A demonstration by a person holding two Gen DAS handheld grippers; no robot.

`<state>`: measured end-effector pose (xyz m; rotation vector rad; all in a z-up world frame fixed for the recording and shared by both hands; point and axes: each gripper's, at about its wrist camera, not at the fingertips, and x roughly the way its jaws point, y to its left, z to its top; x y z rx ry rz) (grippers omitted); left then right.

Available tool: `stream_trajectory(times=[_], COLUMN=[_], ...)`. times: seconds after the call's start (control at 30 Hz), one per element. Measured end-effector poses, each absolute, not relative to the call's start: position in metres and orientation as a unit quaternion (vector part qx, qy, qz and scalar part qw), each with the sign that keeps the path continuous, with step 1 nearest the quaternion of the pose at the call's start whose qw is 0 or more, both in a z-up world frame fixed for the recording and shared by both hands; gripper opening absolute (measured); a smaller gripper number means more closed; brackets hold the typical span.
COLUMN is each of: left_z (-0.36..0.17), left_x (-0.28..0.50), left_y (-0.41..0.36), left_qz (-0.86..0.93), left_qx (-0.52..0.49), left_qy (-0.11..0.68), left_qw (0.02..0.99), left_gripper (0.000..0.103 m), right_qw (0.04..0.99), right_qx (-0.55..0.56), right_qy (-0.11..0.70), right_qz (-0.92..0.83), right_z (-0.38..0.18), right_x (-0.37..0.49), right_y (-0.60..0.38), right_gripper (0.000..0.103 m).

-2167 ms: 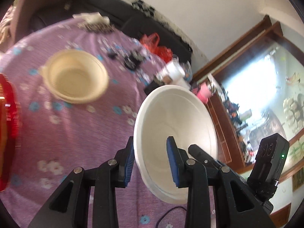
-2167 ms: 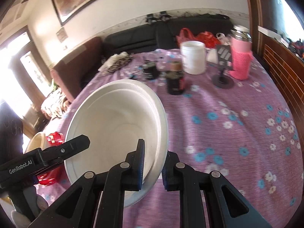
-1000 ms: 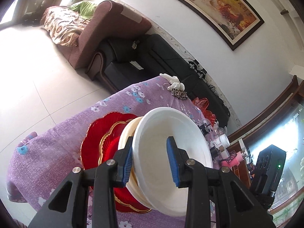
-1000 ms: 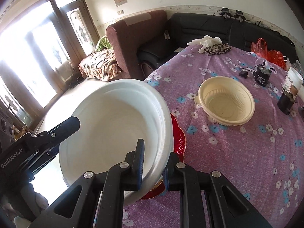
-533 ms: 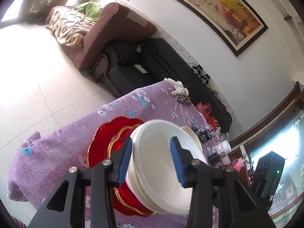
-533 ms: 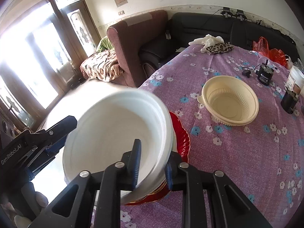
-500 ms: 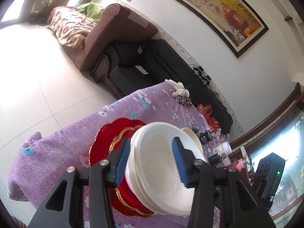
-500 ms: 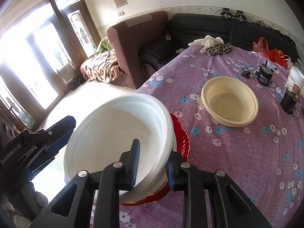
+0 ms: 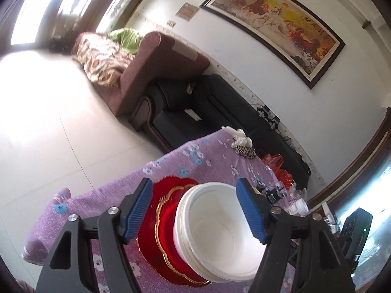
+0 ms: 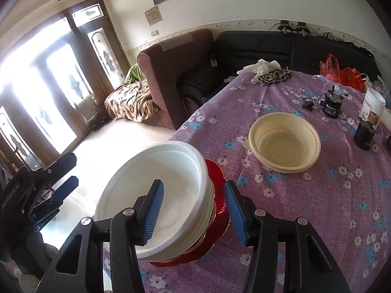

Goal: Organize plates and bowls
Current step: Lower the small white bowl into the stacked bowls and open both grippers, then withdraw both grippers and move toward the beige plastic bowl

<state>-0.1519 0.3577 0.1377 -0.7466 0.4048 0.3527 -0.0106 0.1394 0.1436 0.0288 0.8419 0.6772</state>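
White bowl [image 9: 220, 234] sits nested in a stack of bowls on the red plate [image 9: 166, 222], at the near edge of the tabletop [image 10: 317, 207].

Left tool [image 9: 195, 210]: jaws have just been opening. They straddle the bowl, with the blue pads [image 9: 138, 210] clear of the rim on both sides. Released.

Right tool [image 10: 193, 210]: jaws have also just been opening. One pad hangs over the bowl's inside, the other outside over the red plate, rim between them. No pressing visible, so released.

Left tool also shows at the left edge of the right wrist view, jaws apart.

Cream bowl [image 10: 284, 145] stands alone farther in on the tabletop, well apart from the stack. Small dark bottles [image 10: 332, 105] and a white jar [image 10: 372, 106] stand beyond it, near the far edge.
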Motion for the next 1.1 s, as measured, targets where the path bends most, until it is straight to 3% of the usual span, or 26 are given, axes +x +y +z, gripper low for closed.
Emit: stream_trajectory(times=[0.2,0.5,1.1], left_z=[0.163,0.191,0.175], left_x=[-0.161,-0.162,-0.095], left_y=[0.328,0.269,0.166], left_qz=[0.216,0.263,0.142], left_qx=[-0.275,-0.145,-0.07], left_qy=[0.161,0.118,0.198], left_qw=[0.923,0.946,0.967], left_gripper=[0.082,0.103,0.103], right_qw=[0.862,0.867,0.868], right_qx=[0.031,0.064,0.154], right_qy=[0.398,0.396,0.424], right_qz=[0.313,0.298,0.208], right_z=[0.143,0.139,0.106], right_x=[-0.011,-0.008,0.029], right_y=[0.118,0.077,-0.05], right_gripper=[0.056,0.06,0.063])
